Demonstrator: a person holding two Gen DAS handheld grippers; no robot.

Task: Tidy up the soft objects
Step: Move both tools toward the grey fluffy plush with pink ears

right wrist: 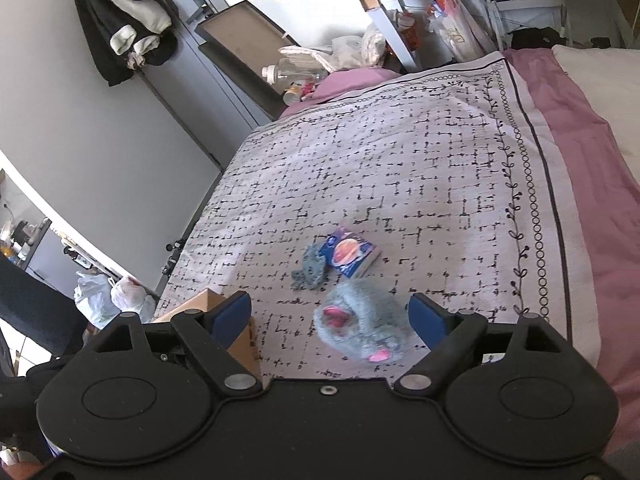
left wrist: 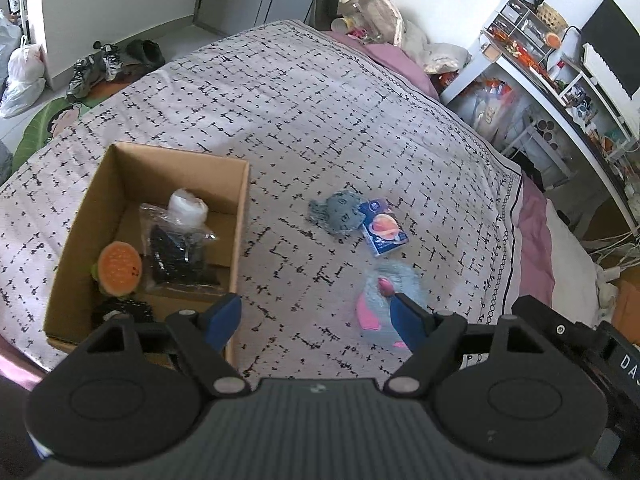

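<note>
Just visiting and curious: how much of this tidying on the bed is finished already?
Partly done. The cardboard box already holds an orange plush, a bagged dark item and a white bundle. Nothing is in hand: both the left hand-held gripper and the right hand-held gripper are open. Left on the bedspread: the fluffy grey-and-pink toy, a small grey plush and a blue packet.
</note>
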